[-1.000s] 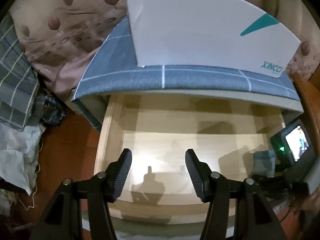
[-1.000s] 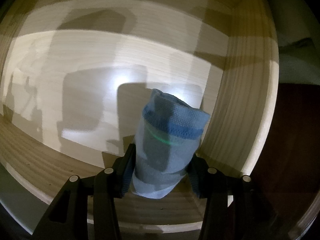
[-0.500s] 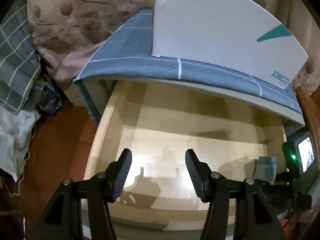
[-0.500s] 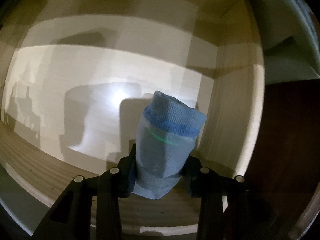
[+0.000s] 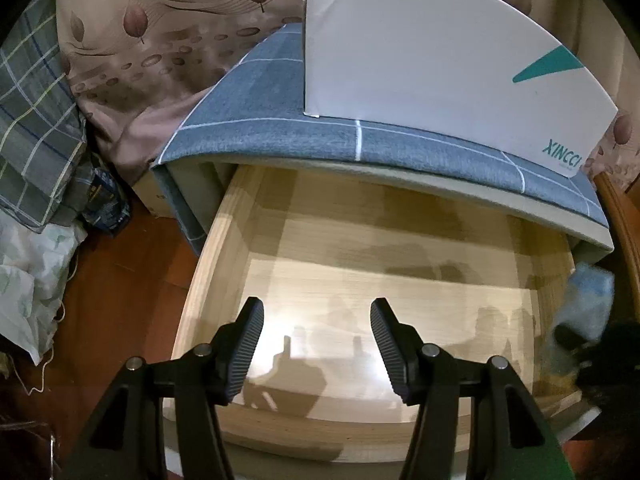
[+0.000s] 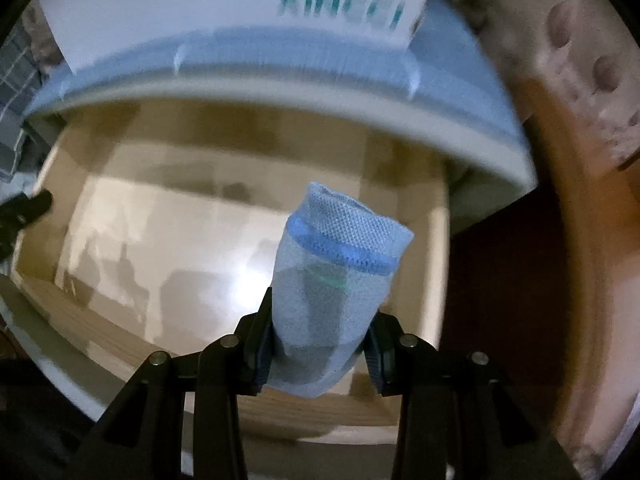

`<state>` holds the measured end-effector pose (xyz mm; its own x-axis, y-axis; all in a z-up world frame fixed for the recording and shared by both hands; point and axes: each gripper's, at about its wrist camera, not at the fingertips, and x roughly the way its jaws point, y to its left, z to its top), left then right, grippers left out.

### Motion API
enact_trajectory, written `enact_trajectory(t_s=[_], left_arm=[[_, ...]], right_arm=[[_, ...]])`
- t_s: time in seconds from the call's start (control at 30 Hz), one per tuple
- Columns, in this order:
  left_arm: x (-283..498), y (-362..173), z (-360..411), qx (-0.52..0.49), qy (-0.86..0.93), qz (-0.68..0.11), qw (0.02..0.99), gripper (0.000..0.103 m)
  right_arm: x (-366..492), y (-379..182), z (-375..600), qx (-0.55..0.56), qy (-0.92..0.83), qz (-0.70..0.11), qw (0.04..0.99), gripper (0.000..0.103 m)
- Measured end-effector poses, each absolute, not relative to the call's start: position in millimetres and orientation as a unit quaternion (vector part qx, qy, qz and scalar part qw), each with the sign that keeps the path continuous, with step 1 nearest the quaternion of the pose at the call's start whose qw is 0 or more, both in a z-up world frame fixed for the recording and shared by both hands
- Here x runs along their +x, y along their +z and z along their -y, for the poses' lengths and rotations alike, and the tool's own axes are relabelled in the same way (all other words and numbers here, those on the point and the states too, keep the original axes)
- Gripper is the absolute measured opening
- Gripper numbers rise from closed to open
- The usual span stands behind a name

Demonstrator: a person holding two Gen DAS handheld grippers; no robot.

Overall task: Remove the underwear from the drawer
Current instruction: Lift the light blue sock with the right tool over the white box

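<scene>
A rolled light-blue mesh underwear point(image 6: 336, 276) with a darker blue band stands upright between the pads of my right gripper point(image 6: 320, 320), which is shut on its lower part. The roll hangs above the right end of the open wooden drawer point(image 6: 436, 248). In the left wrist view the same underwear point(image 5: 588, 300) shows blurred at the drawer's right wall. My left gripper point(image 5: 316, 308) is open over the front of the drawer point(image 5: 208, 280), with nothing between its fingers. The drawer floor that shows is bare.
A white box point(image 5: 440, 60) with teal lettering lies on the blue-grey chequered top point(image 5: 280, 132) above the drawer. Leaf-patterned bedding point(image 5: 160, 40), a plaid cloth point(image 5: 36, 120) and a white bag point(image 5: 24, 280) lie to the left on the red-brown floor point(image 5: 120, 280).
My right gripper tightened on the underwear roll and lifted it up off the drawer floor, tilting so the cabinet top and box come into view. The left gripper stayed open and nearly still.
</scene>
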<state>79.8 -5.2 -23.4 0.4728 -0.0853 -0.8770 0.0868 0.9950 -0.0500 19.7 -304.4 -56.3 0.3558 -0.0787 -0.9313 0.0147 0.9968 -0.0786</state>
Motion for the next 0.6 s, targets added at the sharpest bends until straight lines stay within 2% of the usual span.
enact_trajectory(t_s=[0.2, 0.6], left_arm=[[78, -22, 6, 0.001, -0.048, -0.506, 0.861, 0.057], [72, -14, 6, 0.005, -0.051, -0.49, 0.87, 0.057]], right_arm=[[12, 16, 320, -0.01, -0.018, -0.513, 0.858, 0.035], [78, 128, 306, 0.018, -0.014, -0.419, 0.908, 0.035]])
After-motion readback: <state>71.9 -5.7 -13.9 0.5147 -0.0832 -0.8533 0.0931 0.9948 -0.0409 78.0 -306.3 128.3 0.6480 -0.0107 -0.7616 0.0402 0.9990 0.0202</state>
